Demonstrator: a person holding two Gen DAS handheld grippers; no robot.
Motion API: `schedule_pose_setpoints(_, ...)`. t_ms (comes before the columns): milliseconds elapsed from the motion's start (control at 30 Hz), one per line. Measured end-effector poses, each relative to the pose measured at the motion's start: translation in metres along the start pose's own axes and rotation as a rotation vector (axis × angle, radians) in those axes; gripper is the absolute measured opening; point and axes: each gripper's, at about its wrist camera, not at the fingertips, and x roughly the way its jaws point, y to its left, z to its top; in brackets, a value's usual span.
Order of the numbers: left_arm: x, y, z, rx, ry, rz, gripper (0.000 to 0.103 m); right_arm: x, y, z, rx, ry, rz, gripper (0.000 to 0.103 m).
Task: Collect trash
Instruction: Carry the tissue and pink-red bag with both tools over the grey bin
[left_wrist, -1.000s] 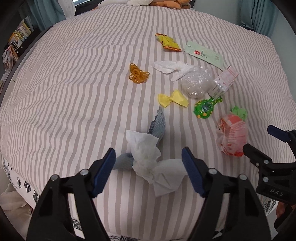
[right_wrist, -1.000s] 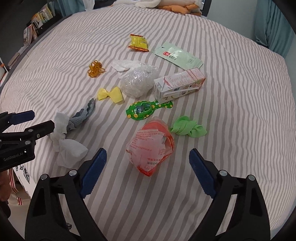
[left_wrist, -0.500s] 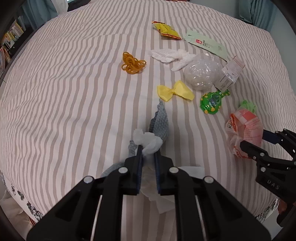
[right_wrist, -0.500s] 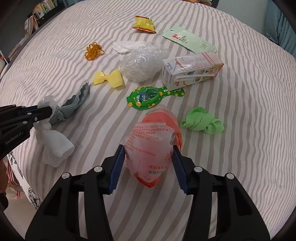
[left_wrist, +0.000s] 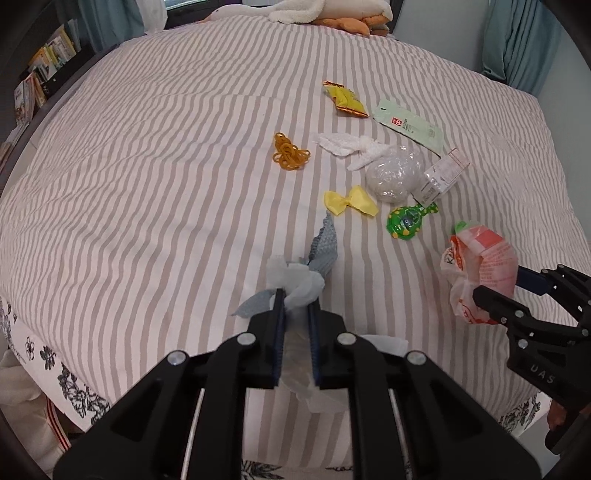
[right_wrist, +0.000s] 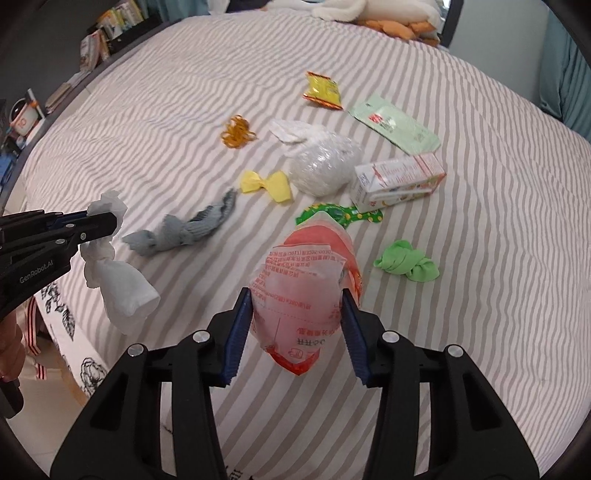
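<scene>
While a second ago both grippers stood wide open over the striped bed cover (left_wrist: 166, 177), now the left gripper (left_wrist: 295, 306) is clenched on the crumpled white tissue paper (right_wrist: 118, 284), which hangs below its fingers, off the cover. The right gripper (right_wrist: 297, 314) is closing its jaws on the red and white plastic bag (right_wrist: 306, 280), pressed between its fingers. Both pieces look ready to carry away; other litter beyond the fingertips waits.
</scene>
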Motion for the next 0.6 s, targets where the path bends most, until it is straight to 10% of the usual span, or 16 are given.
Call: schedule_pose_setpoints(600, -0.162, 0.084, -0.184, -0.515, -0.092, 0.239, 0.012, -0.112, 0.171, -0.068, -0.511, -0.069, 0.299, 0.045)
